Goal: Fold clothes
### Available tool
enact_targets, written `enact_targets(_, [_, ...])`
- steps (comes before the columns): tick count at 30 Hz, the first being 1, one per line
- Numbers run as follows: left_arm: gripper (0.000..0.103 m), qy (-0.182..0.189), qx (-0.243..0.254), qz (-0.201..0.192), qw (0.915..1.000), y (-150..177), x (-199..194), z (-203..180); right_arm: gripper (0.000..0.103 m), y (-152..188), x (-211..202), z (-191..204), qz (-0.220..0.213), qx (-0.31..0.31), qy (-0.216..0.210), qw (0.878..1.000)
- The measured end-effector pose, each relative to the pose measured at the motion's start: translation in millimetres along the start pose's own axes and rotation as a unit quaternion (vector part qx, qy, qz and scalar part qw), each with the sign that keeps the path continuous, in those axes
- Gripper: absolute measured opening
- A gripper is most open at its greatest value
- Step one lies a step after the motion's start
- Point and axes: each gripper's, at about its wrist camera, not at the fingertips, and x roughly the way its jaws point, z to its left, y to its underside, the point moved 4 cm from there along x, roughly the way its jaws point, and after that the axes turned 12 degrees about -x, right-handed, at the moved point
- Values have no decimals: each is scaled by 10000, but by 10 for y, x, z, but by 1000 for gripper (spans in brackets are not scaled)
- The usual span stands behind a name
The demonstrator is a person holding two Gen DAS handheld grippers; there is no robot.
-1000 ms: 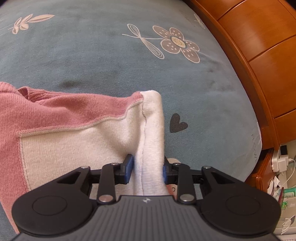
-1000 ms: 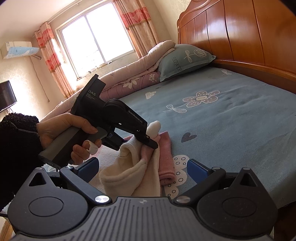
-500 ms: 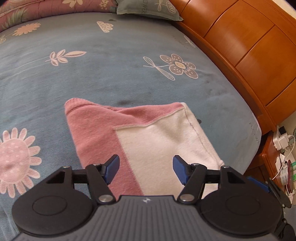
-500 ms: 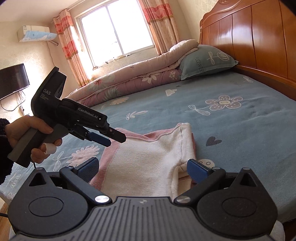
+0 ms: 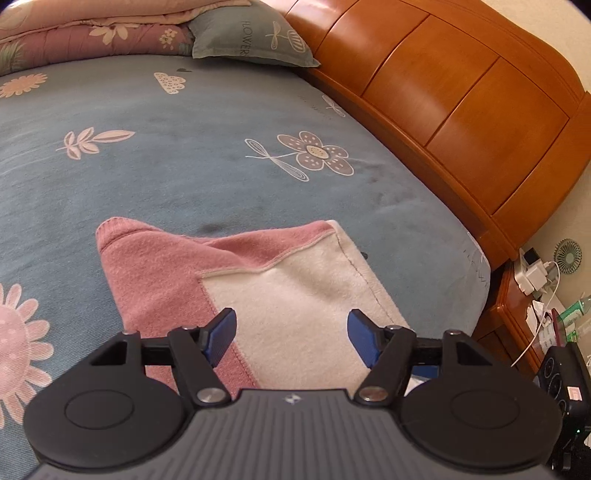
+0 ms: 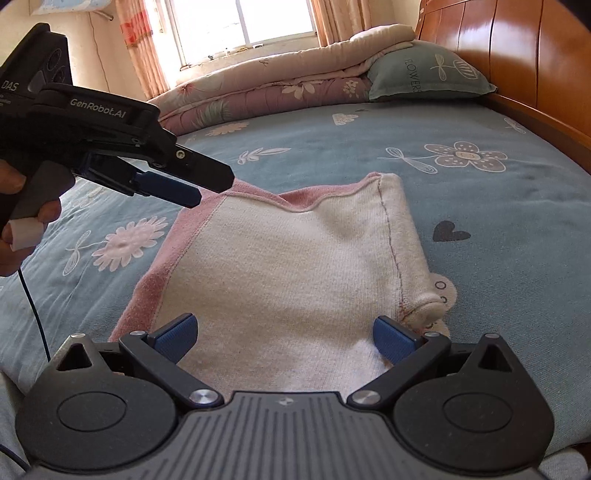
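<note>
While my left gripper (image 5: 291, 334), jaws just opened, and wide right gripper (image 6: 284, 336) hover empty over the garment (image 6: 288, 266), only bed (image 5: 184, 177), pillow (image 5: 251, 33) and headboard (image 5: 443, 96) surround it

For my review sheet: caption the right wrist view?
Folded pink-and-cream garment on blue floral bedsheet; both grippers open above it.

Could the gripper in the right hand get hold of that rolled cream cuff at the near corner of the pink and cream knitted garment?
Probably yes. The right gripper stands open just above the pink and cream knitted garment, and the rolled cream cuff lies uncovered beside its fingertip. The left gripper hovers further off.
</note>
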Motion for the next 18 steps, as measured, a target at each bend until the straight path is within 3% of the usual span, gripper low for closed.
enact_targets(5, [65,-524,-470,14,9975,127,164,387,103,-115,-112,13,-263,-22,-52,9996])
enact_targets(9, [65,-257,-714,-74,9971,108,49,454,103,-244,-184,-7,-502,-92,-150,9986])
enact_targets(15, [66,268,-481,-348,9979,-179,178,265,103,-288,-170,-92,-518,28,-135,9986])
enact_targets(17, [67,206,-589,-344,9975,-265,367,359,103,-238,-141,-94,-452,93,-162,9988])
enact_targets(18, [66,-11,-641,-353,9973,-306,467,453,103,-213,-125,-89,-414,103,-173,9989])
